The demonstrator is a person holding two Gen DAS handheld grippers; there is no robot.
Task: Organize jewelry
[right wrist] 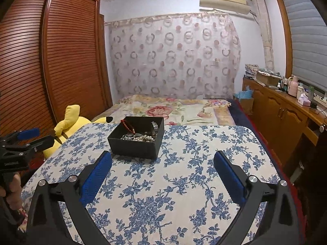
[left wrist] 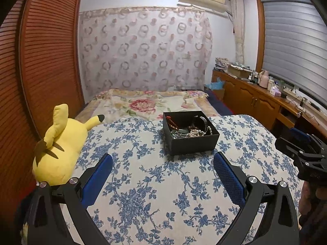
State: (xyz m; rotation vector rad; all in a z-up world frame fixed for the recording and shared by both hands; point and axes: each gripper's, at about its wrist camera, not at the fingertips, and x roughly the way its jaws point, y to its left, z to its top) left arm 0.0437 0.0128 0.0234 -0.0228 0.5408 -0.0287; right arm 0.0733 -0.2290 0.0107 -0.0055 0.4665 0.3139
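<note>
The table (left wrist: 163, 183), under a blue-flowered cloth, carries a black box (left wrist: 192, 143) at its far edge, at 12 o'clock from the left gripper (left wrist: 163, 159). Jewelry (left wrist: 190, 131) lies heaped inside the box. A yellow plush (left wrist: 61, 143) lies at 10 o'clock. The left gripper and right gripper (right wrist: 163, 159) both gape wide, holding nothing.

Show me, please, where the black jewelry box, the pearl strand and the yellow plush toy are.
black jewelry box (left wrist: 193, 144): left wrist view, on its near outer wall.
pearl strand (left wrist: 194, 133): left wrist view, on the beads heaped inside the box.
yellow plush toy (left wrist: 61, 153): left wrist view, on its body.
</note>
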